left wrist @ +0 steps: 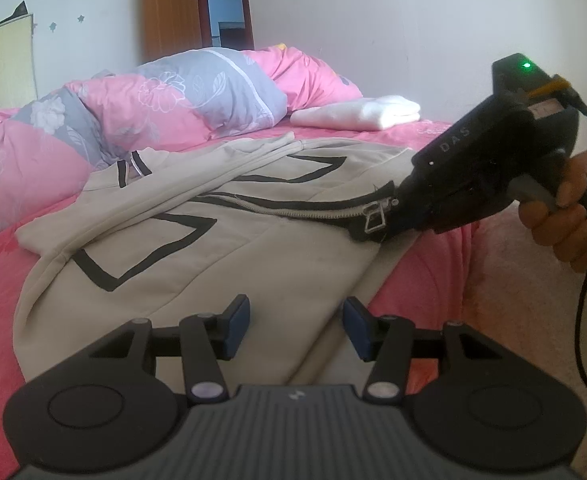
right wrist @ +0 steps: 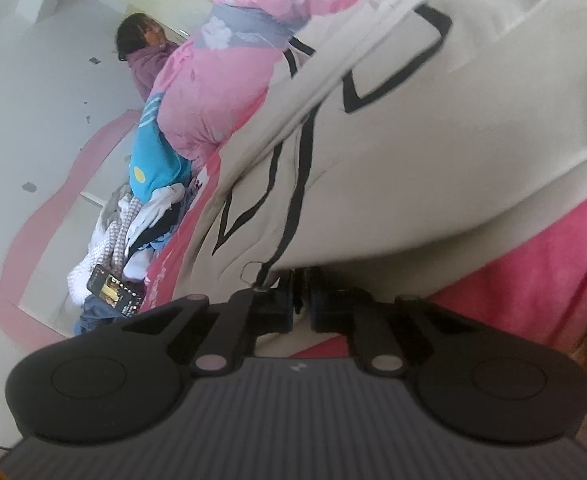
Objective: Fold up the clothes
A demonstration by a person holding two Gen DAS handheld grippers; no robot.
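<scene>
Bed (left wrist: 433, 292): pink sheet, pink/grey floral duvet (left wrist: 165, 96) bunched at the far side.
Jacket (left wrist: 213, 256): beige zip-up with black line print, spread flat on bed, hem toward the near edge.
Folded white item (left wrist: 357, 114): on bed beyond jacket.
Right gripper (right wrist: 302, 304): jaws clamped on jacket hem by the zipper end (left wrist: 375, 216).
Left gripper (left wrist: 295, 328): jaws apart, hovering over near hem, nothing held.
</scene>
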